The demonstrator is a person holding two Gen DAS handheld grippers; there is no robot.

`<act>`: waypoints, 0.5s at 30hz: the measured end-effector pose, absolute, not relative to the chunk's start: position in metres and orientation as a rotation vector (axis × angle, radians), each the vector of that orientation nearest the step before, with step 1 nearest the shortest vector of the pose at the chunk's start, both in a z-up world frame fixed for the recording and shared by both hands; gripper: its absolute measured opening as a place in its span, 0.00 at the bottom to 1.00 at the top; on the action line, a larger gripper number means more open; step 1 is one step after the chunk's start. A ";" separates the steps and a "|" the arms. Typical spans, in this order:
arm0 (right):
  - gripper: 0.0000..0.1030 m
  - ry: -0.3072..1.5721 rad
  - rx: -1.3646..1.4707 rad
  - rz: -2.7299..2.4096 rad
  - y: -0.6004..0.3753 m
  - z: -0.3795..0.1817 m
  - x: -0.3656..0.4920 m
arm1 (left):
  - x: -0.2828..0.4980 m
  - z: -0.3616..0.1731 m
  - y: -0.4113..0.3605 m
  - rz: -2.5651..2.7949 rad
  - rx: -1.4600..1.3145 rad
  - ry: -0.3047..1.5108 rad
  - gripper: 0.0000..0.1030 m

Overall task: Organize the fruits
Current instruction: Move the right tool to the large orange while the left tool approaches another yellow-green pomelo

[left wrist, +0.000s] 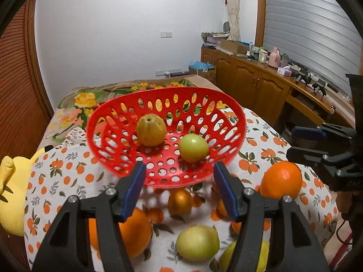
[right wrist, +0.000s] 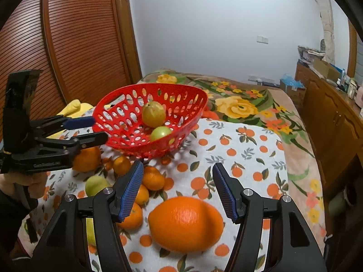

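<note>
Two fruits lie inside the red perforated basket (left wrist: 165,136): a yellowish-brown pear (left wrist: 150,130) toward the back and a green apple (left wrist: 193,147) beside it, nearer the front rim. The basket sits on an orange-print tablecloth (right wrist: 245,158) and is tilted in the right wrist view, its left rim between the tips of the left gripper (right wrist: 94,129).

Left gripper, own view (left wrist: 179,170): jaws parted, nothing clasped, blue pads hovering over the basket's near edge. Below it on the cloth lie a small dark orange (left wrist: 180,201), a large orange (left wrist: 133,233) and a pale green fruit (left wrist: 197,243).

Right gripper (right wrist: 178,170): jaws spread, grasping nothing, held above a big orange (right wrist: 186,223) that rests on the cloth between and below the fingers without touching the pads. Several small oranges (right wrist: 153,178) cluster to its left, near another green fruit (right wrist: 97,184).

Other items: a yellow plush toy (left wrist: 11,192) at the table's left edge; a floral blanket (right wrist: 245,106) behind the table.
</note>
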State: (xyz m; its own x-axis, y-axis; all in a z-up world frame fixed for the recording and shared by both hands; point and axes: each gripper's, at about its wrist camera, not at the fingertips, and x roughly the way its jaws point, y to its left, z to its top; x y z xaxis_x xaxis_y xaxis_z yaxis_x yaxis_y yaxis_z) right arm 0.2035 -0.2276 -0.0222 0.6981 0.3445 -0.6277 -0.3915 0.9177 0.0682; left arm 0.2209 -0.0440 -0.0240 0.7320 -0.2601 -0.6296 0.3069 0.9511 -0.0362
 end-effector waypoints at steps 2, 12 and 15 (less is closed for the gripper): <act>0.67 0.676 -0.067 0.404 -0.230 -0.022 0.197 | 0.208 -0.024 -0.043 -0.315 0.076 0.663 0.64; 0.77 0.653 -0.056 0.366 -0.238 -0.034 0.174 | 0.169 -0.032 -0.040 -0.319 0.059 0.635 0.70; 0.82 0.658 -0.057 0.363 -0.239 -0.040 0.172 | 0.162 -0.037 -0.041 -0.324 0.049 0.639 0.73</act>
State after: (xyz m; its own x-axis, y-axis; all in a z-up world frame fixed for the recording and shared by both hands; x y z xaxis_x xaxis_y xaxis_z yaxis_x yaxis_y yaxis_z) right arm 0.1718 -0.2392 -0.0399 0.7308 0.3117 -0.6073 -0.3477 0.9356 0.0618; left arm 0.1623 -0.0410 -0.0367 0.7540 -0.2816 -0.5935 0.3116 0.9487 -0.0543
